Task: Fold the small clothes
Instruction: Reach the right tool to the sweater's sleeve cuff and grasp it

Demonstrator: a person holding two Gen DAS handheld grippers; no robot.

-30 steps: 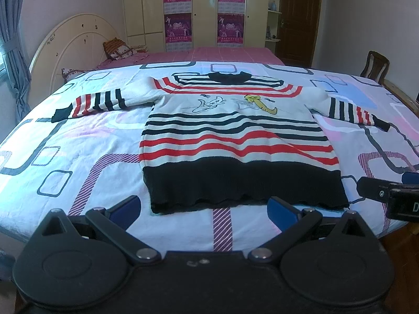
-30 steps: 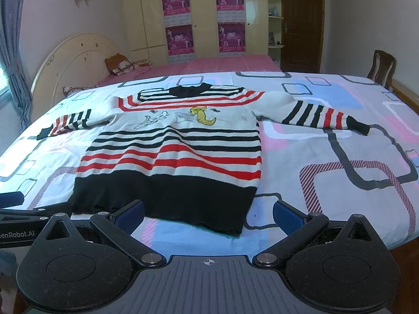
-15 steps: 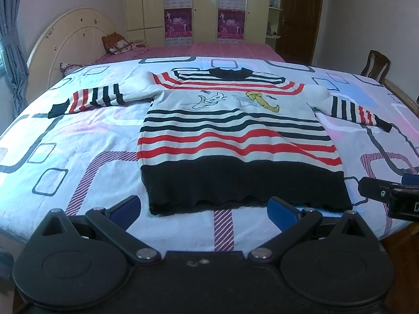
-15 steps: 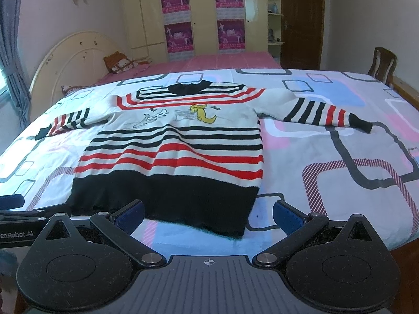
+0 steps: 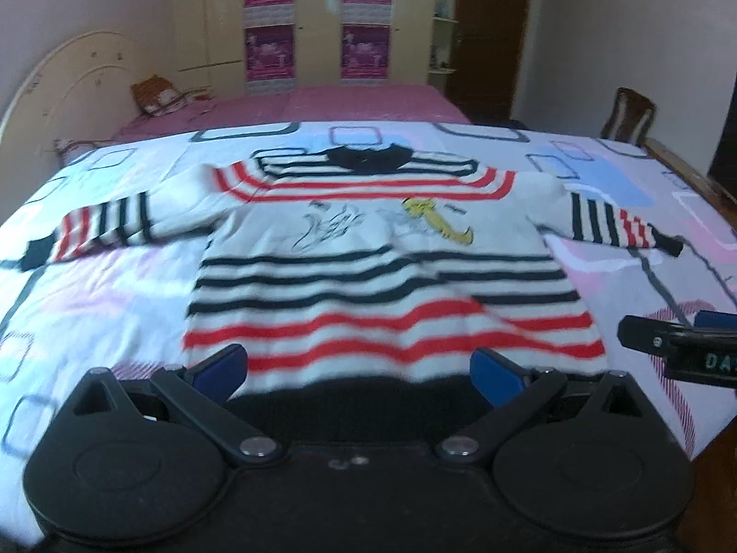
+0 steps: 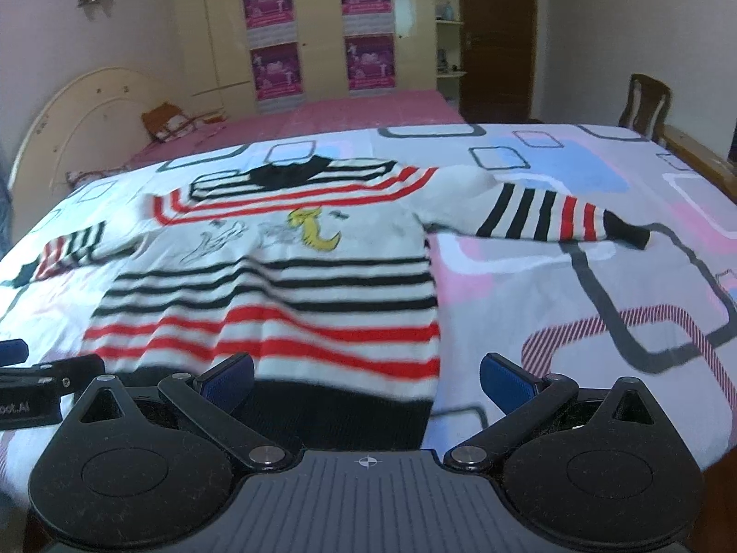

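Striped sweater (image 5: 387,272) flat on bed (image 6: 576,285), sleeves spread, black hem nearest me. Left tongs (image 5: 359,366) and right tongs (image 6: 366,375) both wide, empty. Pinch hem corners evenly; lift together.

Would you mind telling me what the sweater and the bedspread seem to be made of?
Sweater: likely knitted yarn, matte; it looks thick and soft, with stripes knitted in and a wavy hem. Bedspread: seemingly thin printed woven cloth, smooth with slight sheen. Motion blur hides the weave.
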